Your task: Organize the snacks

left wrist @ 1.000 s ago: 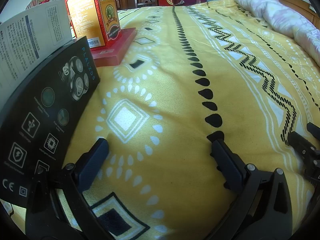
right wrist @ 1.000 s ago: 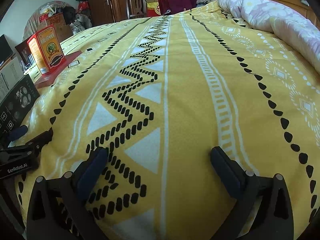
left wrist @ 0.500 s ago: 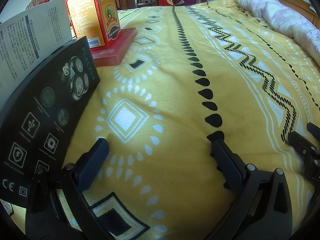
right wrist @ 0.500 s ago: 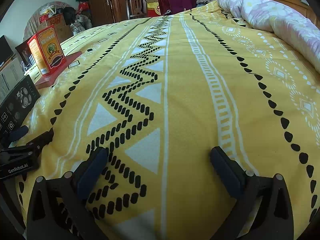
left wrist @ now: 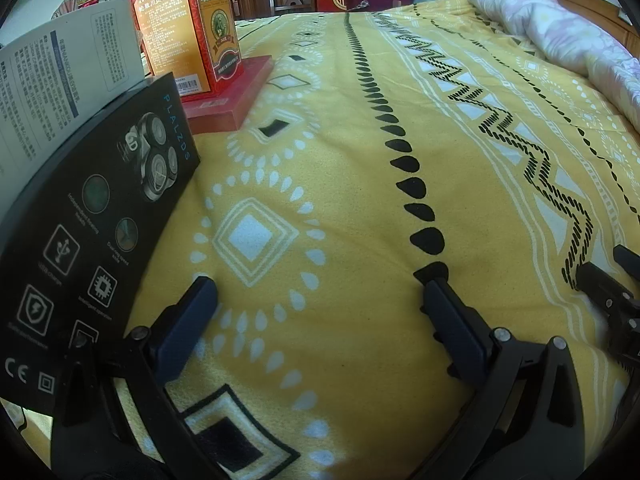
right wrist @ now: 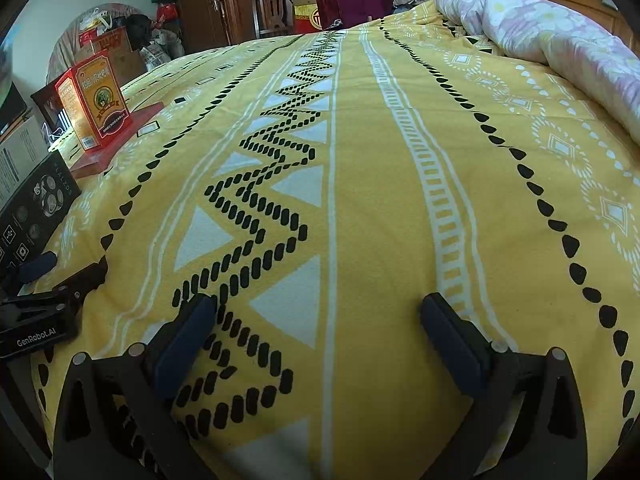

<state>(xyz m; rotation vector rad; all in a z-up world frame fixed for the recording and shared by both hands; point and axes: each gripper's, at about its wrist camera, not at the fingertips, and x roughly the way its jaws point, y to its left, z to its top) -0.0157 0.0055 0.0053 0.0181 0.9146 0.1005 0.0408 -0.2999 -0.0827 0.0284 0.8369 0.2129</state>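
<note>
both grippers sit low over the yellow patterned bedspread [right wrist: 360, 208] and neither has anything in it. the left gripper [left wrist: 320, 312] has its jaws spread wide, released, with only blanket between its dark blue pads [left wrist: 188, 320]. the right gripper [right wrist: 320, 324] is just as wide apart, nothing clasped, bare bedspread between its fingers.

over to the boxes, all up at about ten o'clock in the left wrist view. the orange-and-red snack box [left wrist: 192, 28] stands upright on a flat red box [left wrist: 236, 96], which lies on the bedspread. nearer in, at nine o'clock, a black shaver box [left wrist: 88, 216] leans tilted just beside the left gripper's left finger (touching or not, i cannot tell). behind it stands a white printed box [left wrist: 60, 76].

the right wrist view has the same group well off at nine to ten o'clock: the orange-and-red snack box [right wrist: 96, 100] on the flat red box [right wrist: 120, 136], the black shaver box [right wrist: 36, 208] below it, and the left gripper [right wrist: 68, 276] showing at eight o'clock, well apart from the snack box. a pink floral quilt [right wrist: 560, 48] is bunched at one to two o'clock, and a wooden chair [right wrist: 272, 8] stands past the far edge at twelve.
</note>
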